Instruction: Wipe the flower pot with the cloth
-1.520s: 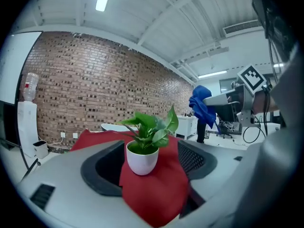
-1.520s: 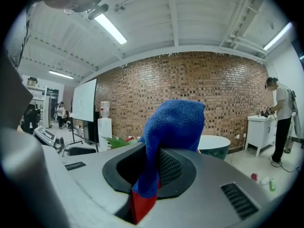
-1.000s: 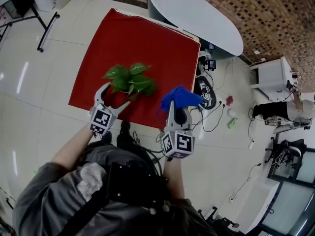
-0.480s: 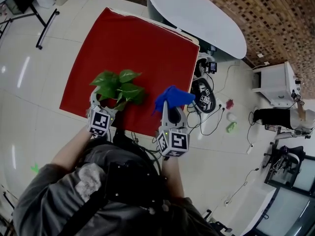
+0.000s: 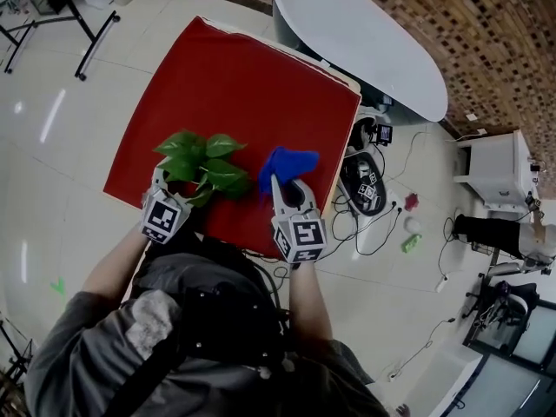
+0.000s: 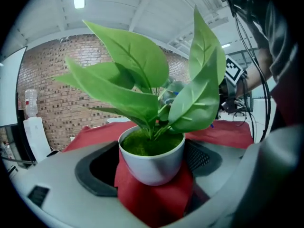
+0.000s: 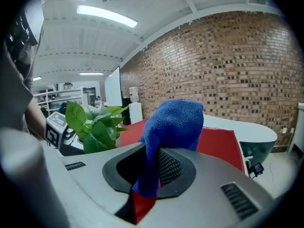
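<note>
Left gripper view: left gripper (image 6: pixel 152 161) clamps white flower pot (image 6: pixel 151 169) of moss (image 6: pixel 150 144) and leaves (image 6: pixel 137 61); right gripper (image 7: pixel 151 167) pinches blue cloth (image 7: pixel 173 120).

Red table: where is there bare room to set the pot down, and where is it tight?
The far half of the red table, up to the white oval table, is bare. The near edge is crowded: the left gripper holds the flower pot there, and the right gripper holds the cloth close beside it.

Lab: brick wall (image 5: pixel 495 33), floor cables (image 5: pixel 382 215).
</note>
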The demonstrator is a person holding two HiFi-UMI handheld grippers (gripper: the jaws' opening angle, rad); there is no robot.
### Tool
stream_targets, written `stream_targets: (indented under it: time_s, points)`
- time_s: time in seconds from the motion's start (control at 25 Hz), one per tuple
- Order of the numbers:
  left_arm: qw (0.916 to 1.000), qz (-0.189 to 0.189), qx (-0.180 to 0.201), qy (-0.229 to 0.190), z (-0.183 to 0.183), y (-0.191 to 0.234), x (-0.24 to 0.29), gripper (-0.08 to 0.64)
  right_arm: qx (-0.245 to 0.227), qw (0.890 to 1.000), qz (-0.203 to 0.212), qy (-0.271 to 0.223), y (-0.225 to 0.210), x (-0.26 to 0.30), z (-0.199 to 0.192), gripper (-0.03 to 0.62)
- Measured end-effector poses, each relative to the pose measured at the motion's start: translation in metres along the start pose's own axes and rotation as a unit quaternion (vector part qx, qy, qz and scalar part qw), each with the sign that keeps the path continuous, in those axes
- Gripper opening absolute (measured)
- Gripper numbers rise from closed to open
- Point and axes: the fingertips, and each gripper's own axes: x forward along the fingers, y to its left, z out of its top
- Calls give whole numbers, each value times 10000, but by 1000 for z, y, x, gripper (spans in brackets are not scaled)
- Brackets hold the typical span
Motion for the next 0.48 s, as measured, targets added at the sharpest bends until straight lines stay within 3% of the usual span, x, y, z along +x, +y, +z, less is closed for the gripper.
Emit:
stream_targets:
  time_s: [0.28,0.48]
  points:
    - [9966,-794,214,15,-4,9,-5,462,-160,9924,1192,251,34,64,-13,69]
    - [9904,-1326,399,-18,-6,10,-3,462,-142,9844,1708,400,53,97,-27,70]
